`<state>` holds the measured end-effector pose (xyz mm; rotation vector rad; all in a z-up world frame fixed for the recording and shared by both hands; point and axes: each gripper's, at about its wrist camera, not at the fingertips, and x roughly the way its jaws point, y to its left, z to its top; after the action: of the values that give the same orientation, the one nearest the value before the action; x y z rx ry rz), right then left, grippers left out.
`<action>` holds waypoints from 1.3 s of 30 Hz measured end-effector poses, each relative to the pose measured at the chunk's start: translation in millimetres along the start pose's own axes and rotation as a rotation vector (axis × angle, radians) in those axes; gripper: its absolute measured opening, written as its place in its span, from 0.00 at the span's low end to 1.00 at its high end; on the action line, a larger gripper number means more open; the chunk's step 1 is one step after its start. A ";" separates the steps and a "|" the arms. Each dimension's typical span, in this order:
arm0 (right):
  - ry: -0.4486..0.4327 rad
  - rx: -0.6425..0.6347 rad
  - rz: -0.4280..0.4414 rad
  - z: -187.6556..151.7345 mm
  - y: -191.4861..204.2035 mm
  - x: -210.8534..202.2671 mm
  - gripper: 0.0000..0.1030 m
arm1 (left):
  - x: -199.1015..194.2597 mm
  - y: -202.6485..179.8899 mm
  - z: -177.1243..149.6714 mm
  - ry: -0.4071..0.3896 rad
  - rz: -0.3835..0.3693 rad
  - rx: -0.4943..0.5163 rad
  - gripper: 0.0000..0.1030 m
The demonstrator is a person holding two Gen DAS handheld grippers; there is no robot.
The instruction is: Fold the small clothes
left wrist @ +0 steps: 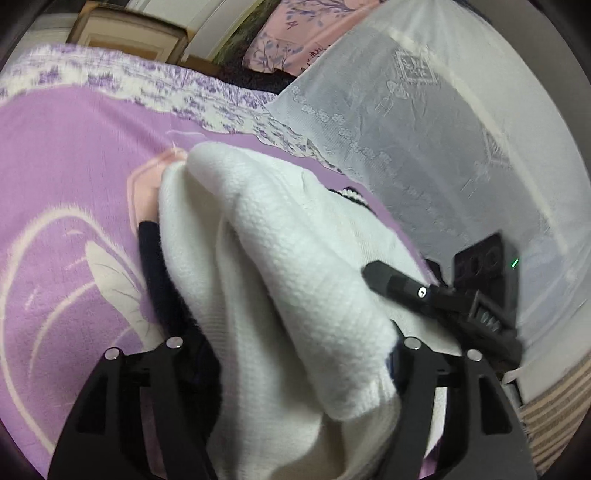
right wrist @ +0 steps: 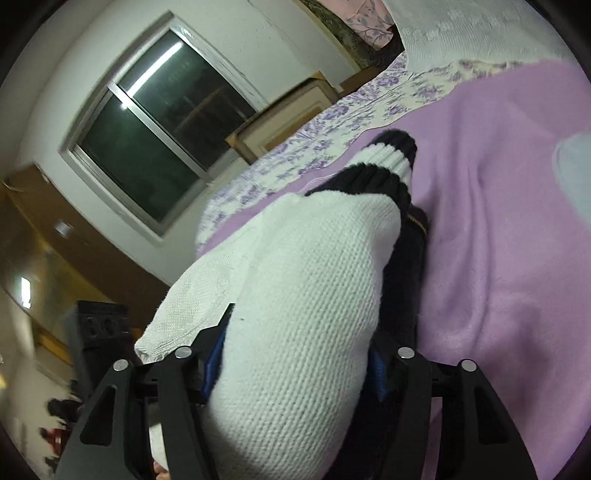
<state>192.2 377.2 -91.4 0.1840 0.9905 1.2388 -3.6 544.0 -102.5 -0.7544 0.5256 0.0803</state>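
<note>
A white knit sweater [left wrist: 280,251] with navy trim hangs bunched over a purple blanket [left wrist: 66,177]. It fills the gap of my left gripper [left wrist: 291,332] and covers both fingertips, so I cannot see whether they press it. A finger [left wrist: 391,284] of the right gripper reaches into the sweater from the right. In the right wrist view the sweater [right wrist: 303,295] bulges between the jaws of my right gripper [right wrist: 295,354], and both blue pads [right wrist: 214,350] lie against the knit. A striped navy and white cuff [right wrist: 388,158] points away over the blanket [right wrist: 498,240].
A white lace cloth [left wrist: 424,129] lies at the blanket's right edge, with a pink flowered pillow [left wrist: 291,33] behind it. A purple flowered sheet [right wrist: 314,144] borders the blanket. A window [right wrist: 159,122] and a wooden cabinet [right wrist: 288,114] stand beyond the bed.
</note>
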 end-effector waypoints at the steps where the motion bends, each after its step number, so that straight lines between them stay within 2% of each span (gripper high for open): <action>1: -0.007 -0.002 0.004 -1.3 -1.4 0.2 0.60 | 1.7 -2.7 -1.4 -0.003 0.012 0.013 0.65; 3: -0.022 -0.003 0.018 -4.2 -4.3 0.9 0.60 | 3.1 -7.5 -4.9 -0.021 0.042 0.040 0.65; 6: -0.049 0.018 0.046 -9.9 -10.0 -0.8 0.61 | 3.8 -7.1 -5.5 -0.031 0.046 0.043 0.66; 12: -0.090 0.054 0.015 -10.6 -10.1 -9.5 0.64 | 3.1 -5.3 -7.1 -0.044 0.039 0.039 0.68; 14: -0.141 0.066 0.001 -21.8 -5.7 -27.4 0.73 | 0.7 -3.5 -9.3 -0.035 0.032 0.031 0.68; 15: -0.187 0.061 -0.009 -30.7 -1.7 -41.9 0.87 | -0.7 -2.6 -10.4 -0.039 0.032 0.024 0.68; 16: -0.226 0.049 -0.009 -39.2 1.6 -54.2 0.93 | -2.9 -0.8 -11.2 -0.043 0.030 0.012 0.68; 18: -0.288 0.012 -0.025 -57.1 8.6 -78.1 0.94 | -6.9 -0.6 -13.8 -0.054 0.037 0.005 0.69; 21: -0.303 -0.028 -0.058 -75.3 14.2 -94.3 0.95 | -11.8 -9.2 -17.4 -0.077 0.102 0.030 0.75; 22: -0.293 -0.050 -0.080 -80.7 15.4 -95.2 0.96 | -15.6 -14.2 -20.3 -0.090 0.141 0.039 0.80; 23: -0.277 -0.085 -0.121 -87.3 17.0 -93.5 0.96 | -18.9 -17.5 -22.3 -0.096 0.197 0.038 0.93; 24: -0.257 -0.118 -0.166 -92.6 18.2 -89.6 0.96 | -24.5 -19.1 -26.0 -0.112 0.280 0.015 0.96; 26: -0.181 -0.130 -0.221 -97.1 14.2 -77.5 0.97 | -38.4 -18.1 -36.5 -0.119 0.258 -0.048 0.96; 27: -0.156 -0.101 -0.201 -95.2 8.2 -74.4 0.97 | -43.8 -16.0 -41.4 -0.115 0.242 -0.086 0.96; 29: -0.149 -0.055 -0.173 -94.3 -1.8 -75.1 0.97 | -54.9 -10.5 -52.3 -0.115 0.259 -0.178 0.96; 32: -0.174 -0.048 -0.162 -104.6 0.9 -92.0 0.97 | -76.1 -18.0 -64.3 -0.144 0.312 -0.241 0.96; 34: -0.204 -0.089 -0.146 -115.3 14.8 -112.0 0.97 | -95.5 -41.7 -73.7 -0.193 0.393 -0.200 0.96; 35: -0.219 -0.114 -0.165 -119.7 25.0 -123.2 0.97 | -102.1 -55.2 -79.2 -0.212 0.436 -0.164 0.96; 38: -0.265 -0.169 -0.257 -129.0 59.0 -153.1 0.97 | -121.5 -111.7 -102.0 -0.269 0.637 0.023 0.96; 39: -0.285 -0.187 -0.272 -131.8 68.9 -163.1 0.97 | -125.9 -125.4 -108.4 -0.282 0.684 0.072 0.96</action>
<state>52.0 214.2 -41.2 0.0738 0.6262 1.0151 -127.3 393.9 -28.2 -0.4551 0.4934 0.7875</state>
